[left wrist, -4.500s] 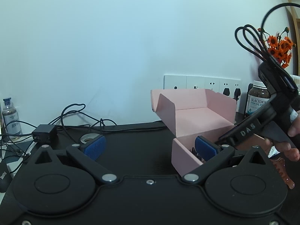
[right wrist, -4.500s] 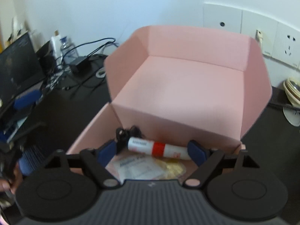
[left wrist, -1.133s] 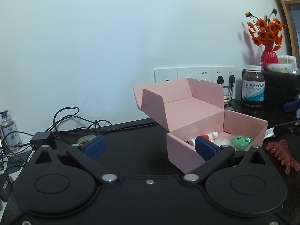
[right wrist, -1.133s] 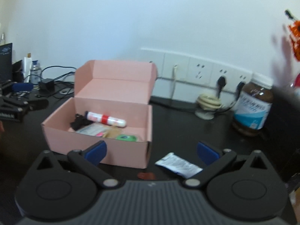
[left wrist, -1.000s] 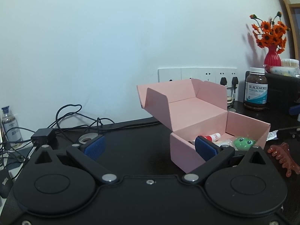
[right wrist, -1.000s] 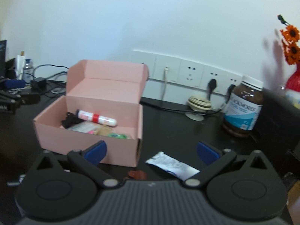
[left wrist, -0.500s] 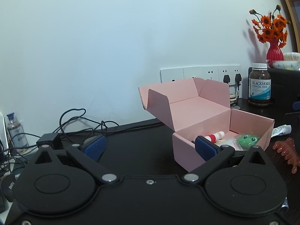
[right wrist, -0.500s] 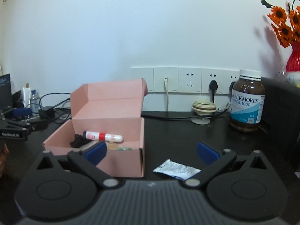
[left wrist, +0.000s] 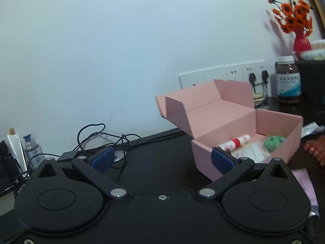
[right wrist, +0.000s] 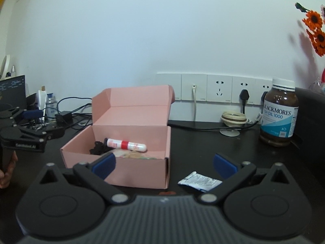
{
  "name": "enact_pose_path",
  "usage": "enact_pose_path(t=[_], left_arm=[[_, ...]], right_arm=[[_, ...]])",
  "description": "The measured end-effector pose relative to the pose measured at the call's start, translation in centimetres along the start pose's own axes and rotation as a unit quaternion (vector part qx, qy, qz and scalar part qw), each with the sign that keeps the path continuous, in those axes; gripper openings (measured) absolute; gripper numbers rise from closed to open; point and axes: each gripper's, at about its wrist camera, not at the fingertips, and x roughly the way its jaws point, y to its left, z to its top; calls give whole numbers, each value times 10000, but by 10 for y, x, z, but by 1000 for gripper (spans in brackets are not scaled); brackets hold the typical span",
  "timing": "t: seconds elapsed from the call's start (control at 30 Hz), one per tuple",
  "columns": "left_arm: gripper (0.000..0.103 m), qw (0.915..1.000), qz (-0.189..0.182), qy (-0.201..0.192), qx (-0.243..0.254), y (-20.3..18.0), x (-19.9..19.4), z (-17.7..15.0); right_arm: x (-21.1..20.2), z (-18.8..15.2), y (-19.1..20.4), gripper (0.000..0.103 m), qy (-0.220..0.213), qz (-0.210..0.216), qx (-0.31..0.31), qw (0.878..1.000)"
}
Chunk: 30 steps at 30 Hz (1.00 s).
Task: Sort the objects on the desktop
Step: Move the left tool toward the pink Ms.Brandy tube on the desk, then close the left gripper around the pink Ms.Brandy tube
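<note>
Both grippers are spread wide with nothing between the blue pads. The left gripper (left wrist: 162, 159) hangs over the black desk (left wrist: 162, 152), fingers fully apart and touching nothing, with the pink box (left wrist: 247, 130) off to its right, lid flipped up. The right gripper (right wrist: 164, 164) is just as wide, also empty, looking at the same box from the front; its left pad overlaps the box's front wall in the view, but I can't tell if it touches. Inside the box: a white tube with a red band (right wrist: 127, 144), something black (right wrist: 98, 148), some packets, and a green thing (left wrist: 274, 141) (blurry, can't say what). A crumpled white sachet (right wrist: 200, 182) lies on the desk just right of the box, between the right gripper's fingers but not pinched. A reddish-brown comb (left wrist: 315, 149) sits past the box's far side, and a fish oil bottle (right wrist: 279, 111) stands near the wall sockets.
</note>
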Motion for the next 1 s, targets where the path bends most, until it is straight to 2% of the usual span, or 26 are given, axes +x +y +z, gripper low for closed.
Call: enact_pose_path(t=[0.1,0.23,0.43,0.53,0.67,0.8,1.0], left_arm=[[103,9999,-39,80,137,-8,-11,-2],[103,9988,-370,278,166,-15,-24,-1],[103,9966,-674,437,175,-30,-37,-6],[103,9947,-736,699,182,-36,-34,-4],[103,9898,-940,1066,-98,-34,-24,-3],[103,9908,-776,1110,23,-36,-22,-4],[103,9908,-421,1120,633,-53,-27,-3]], right_arm=[[0,0,-2,102,27,77,82,9999],[1,0,-5,102,92,150,179,9997],[-4,-1,-5,102,19,172,172,9997],[-7,-1,-4,102,-58,186,141,9997],[-8,-1,-6,102,-63,261,191,9995],[-6,-1,-10,102,-17,271,302,9992],[-5,-1,-15,102,22,257,449,9987]])
